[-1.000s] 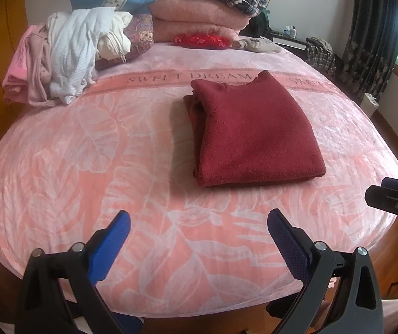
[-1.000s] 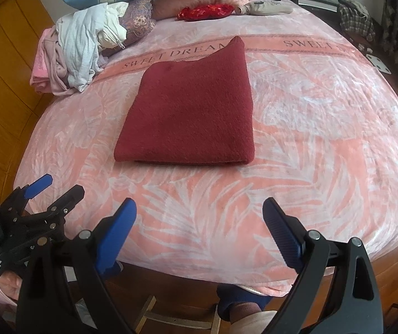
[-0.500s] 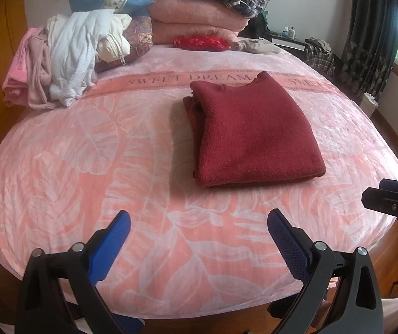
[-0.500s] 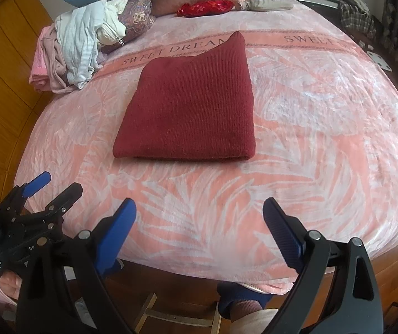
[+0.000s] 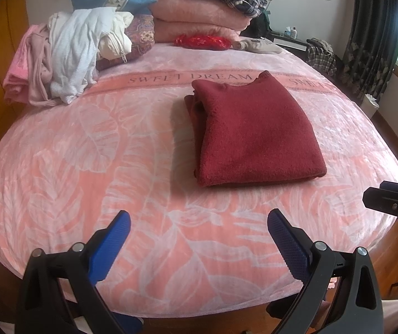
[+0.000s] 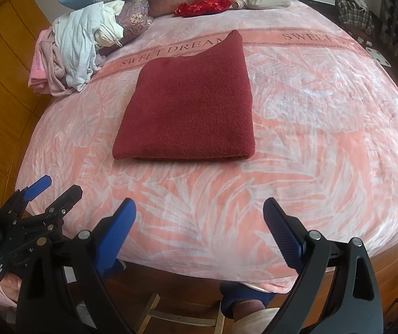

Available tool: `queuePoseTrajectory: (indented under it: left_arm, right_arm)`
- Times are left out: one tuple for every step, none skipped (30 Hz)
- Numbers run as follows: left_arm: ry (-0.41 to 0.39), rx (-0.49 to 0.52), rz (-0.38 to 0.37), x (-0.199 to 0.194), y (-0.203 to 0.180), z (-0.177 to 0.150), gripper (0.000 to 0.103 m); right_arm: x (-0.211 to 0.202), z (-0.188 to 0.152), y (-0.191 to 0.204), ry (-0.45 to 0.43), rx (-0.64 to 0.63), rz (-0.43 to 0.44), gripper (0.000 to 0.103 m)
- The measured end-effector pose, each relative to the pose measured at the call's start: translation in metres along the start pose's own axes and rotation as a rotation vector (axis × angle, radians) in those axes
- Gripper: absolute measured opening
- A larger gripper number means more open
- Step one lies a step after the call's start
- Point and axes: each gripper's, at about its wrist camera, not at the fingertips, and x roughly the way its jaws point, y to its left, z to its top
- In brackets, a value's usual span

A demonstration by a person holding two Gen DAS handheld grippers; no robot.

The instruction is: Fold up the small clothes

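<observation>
Sweater (image 5: 257,136), dark red, already folded into a neat rectangle, flat on pink blanket (image 5: 87,181) mid-bed. Long axis runs away from the near edge toward the headboard; folded edge faces the grippers, neckline end far.

Left gripper (image 5: 199,239): spread wide, holding nothing, hanging at the near bed edge. Right gripper (image 6: 199,220): same, wide apart, empty, also at the near edge. Neither touching fabric; a clear strip of blanket between both and the sweater.

Key relation: sweater sits straight ahead of the right gripper, ahead and to the right of the left one. Right looks nearer to the near folded edge and right corner; left better placed for the open layered side on the left.

Judgement: this piece looks done. Next likely either shifting it aside or fetching from the clothes pile (image 5: 68,53) at far left by the pillows (image 5: 140,33), well apart from the sweater. Pile lies on the left gripper's side, so left seems the natural reach.
</observation>
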Motion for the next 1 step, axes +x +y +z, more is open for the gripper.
queuePoseTrajectory:
  left_arm:
    - [0.000, 0.003, -0.001, 0.0003, 0.0000, 0.0002, 0.099]
  right_arm:
    - [0.0004, 0.0006, -0.0006, 0.000, -0.002, 0.000, 0.092]
